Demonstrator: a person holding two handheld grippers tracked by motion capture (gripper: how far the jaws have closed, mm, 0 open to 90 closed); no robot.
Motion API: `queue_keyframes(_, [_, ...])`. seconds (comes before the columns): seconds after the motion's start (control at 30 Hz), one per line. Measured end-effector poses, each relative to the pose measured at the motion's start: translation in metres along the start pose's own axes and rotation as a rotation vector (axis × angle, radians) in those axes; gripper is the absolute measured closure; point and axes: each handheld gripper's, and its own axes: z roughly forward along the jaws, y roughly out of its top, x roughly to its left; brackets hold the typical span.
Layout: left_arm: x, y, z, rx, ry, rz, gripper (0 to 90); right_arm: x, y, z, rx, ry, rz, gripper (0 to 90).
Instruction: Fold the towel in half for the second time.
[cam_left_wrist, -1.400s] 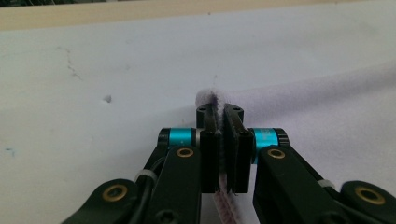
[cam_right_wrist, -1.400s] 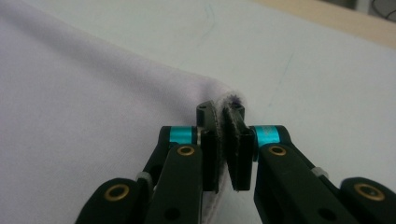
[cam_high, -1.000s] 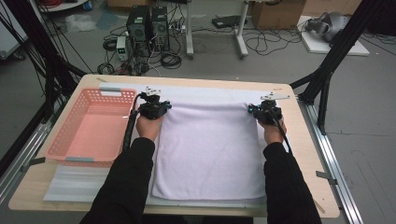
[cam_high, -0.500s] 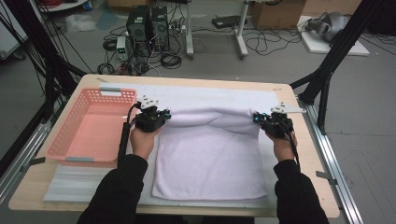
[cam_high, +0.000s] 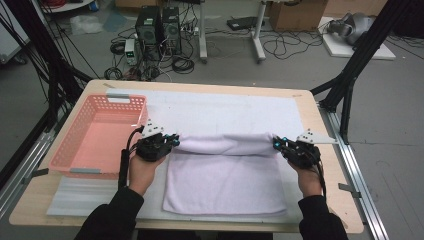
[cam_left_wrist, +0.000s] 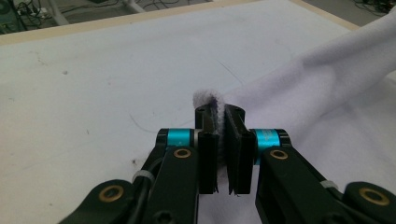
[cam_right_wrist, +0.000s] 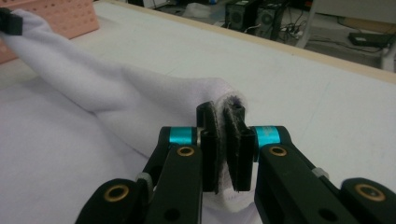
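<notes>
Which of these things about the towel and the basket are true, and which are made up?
1. Both grippers pinch the white towel. True: the left gripper and the right gripper each clamp a corner.
2. The pink basket holds the towel. False: the towel lies on the table beside it.
3. The towel's far edge is lifted off the table. True.
4. The basket sits on the person's right. False: it is on the left.
5. The towel is blue. False: it is white.
</notes>
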Motion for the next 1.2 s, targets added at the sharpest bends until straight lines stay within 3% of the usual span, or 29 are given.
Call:
queue_keyframes(0.27, [-0.005, -0.018, -0.007, 0.010, -0.025, 0.041, 83.6, 0.009, -0.006, -0.008, 0.022, 0.003, -0.030, 85.1])
queue_keyframes(0.4, [-0.006, -0.025, -0.012, 0.000, -0.045, 0.032, 83.6, 0.016, -0.008, -0.014, 0.053, 0.005, -0.048, 85.0])
queue_keyframes(0.67, [-0.011, -0.043, -0.022, 0.010, -0.092, 0.040, 83.4, 0.021, -0.030, -0.027, 0.074, 0.006, -0.018, 84.9])
queue_keyframes(0.77, [-0.015, -0.047, -0.024, 0.018, -0.105, 0.064, 83.4, 0.022, -0.036, -0.032, 0.079, 0.024, -0.012, 84.9])
queue_keyframes(1.0, [-0.018, -0.052, -0.035, 0.014, -0.139, 0.050, 83.1, 0.019, -0.042, -0.045, 0.074, 0.075, 0.000, 84.9])
queue_keyframes(1.2, [-0.022, -0.057, -0.047, 0.034, -0.181, 0.055, 82.5, 0.022, -0.047, -0.055, 0.105, 0.115, -0.027, 84.8])
